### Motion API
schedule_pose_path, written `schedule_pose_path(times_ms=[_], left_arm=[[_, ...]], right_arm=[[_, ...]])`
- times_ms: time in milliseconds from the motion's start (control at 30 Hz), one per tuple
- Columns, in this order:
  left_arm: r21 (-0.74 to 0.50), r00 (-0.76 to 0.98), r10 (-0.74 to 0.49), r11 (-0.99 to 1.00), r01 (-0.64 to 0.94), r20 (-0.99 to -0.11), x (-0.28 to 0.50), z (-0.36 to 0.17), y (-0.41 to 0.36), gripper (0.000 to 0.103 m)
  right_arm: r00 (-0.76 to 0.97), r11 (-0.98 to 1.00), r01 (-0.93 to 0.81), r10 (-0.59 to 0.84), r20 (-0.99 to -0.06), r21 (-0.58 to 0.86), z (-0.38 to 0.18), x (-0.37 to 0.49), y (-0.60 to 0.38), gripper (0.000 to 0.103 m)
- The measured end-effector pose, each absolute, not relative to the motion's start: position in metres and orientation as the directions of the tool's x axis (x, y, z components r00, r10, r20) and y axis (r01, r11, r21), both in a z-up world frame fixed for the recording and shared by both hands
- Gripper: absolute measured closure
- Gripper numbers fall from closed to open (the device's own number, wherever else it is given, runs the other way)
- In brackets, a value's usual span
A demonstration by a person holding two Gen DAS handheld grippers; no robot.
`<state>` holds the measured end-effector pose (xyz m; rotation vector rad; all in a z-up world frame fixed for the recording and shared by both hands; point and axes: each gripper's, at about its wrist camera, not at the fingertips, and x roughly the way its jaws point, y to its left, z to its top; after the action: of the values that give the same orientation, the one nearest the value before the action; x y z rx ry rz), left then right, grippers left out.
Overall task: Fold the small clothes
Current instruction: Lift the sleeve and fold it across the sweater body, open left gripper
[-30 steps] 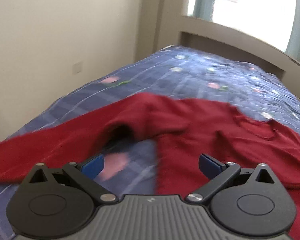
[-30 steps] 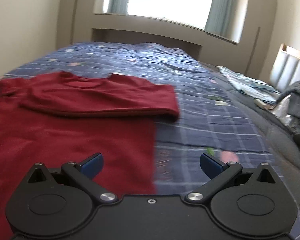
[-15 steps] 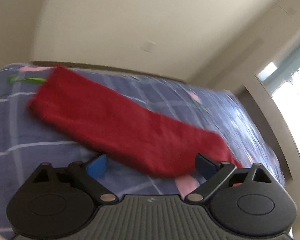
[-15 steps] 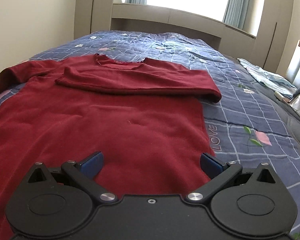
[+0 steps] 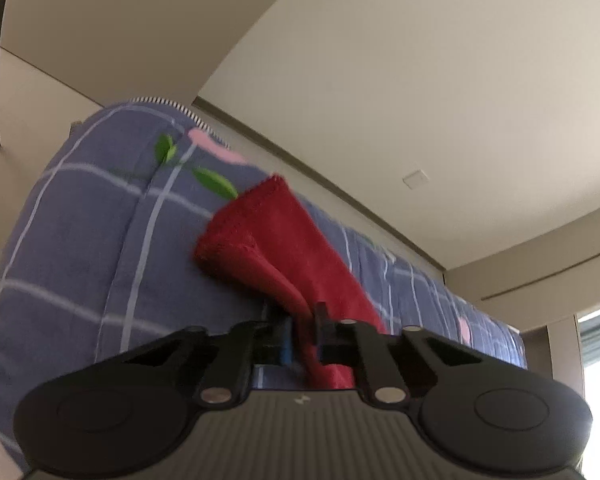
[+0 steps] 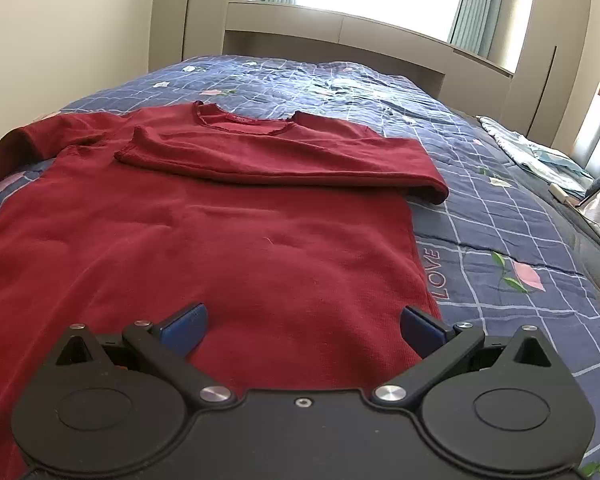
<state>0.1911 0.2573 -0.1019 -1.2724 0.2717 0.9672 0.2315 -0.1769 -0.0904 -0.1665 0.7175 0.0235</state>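
Left gripper (image 5: 302, 334) just snapped down on the left sleeve (image 5: 278, 248) of the red sweater (image 6: 204, 248). A second ago its jaws were wide apart over the armpit area; now they're together with a pinch of red knit clamped between them, a little way up from the cuff (image 5: 240, 216). The wrist has also rolled hard, so the left view is tilted: bed edge and wall run diagonally, and the sleeve lies across the blue checked bedspread (image 5: 80, 240) near the mattress edge.

Right gripper (image 6: 302, 328): jaws apart, nothing in them, hovering over the lower right part of the sweater body, near the hem. It crept in a bit earlier and has been parked for the last half second.

Sweater is flat on the bed, neckline (image 6: 236, 120) toward the window. Right sleeve (image 6: 284, 160) is already folded across the chest. The left sleeve trails out toward the left edge of the bed in the right view.

Read: right-sleeve fold done, left-sleeve fold starting. The grasp is the change that matters. Likely next is lift and carry that sleeve across the chest onto the other one.

Risk: the pinch is thin, and knit can slip or drag the shoulder out of line. The right gripper is free to pin the body if needed.
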Motion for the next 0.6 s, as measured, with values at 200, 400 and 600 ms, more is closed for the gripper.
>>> schedule_pose_path(times_ms=[200,400,600], left_arm=[[-0.707,0.658,0.555,0.167,-0.688,-0.509,0.200,-0.073,0.269,0.100],[-0.603,0.833,0.484,0.590,-0.537,-0.268,0.251,-0.006,0.277,0.100],[-0.391,0.973,0.197,0.891,-0.230,-0.124,0.305,0.051,0.241,0.099]], right_arm=[[0.757,0.985,-0.091,-0.026,-0.653,-0.145,-0.087,0.232,-0.179,0.001],[0.770,0.989,-0.091,-0.005,-0.638,-0.118,-0.079,0.235,-0.185,0.001],[0.789,0.995,-0.080,0.025,-0.614,-0.062,-0.067,0.242,-0.198,0.001]])
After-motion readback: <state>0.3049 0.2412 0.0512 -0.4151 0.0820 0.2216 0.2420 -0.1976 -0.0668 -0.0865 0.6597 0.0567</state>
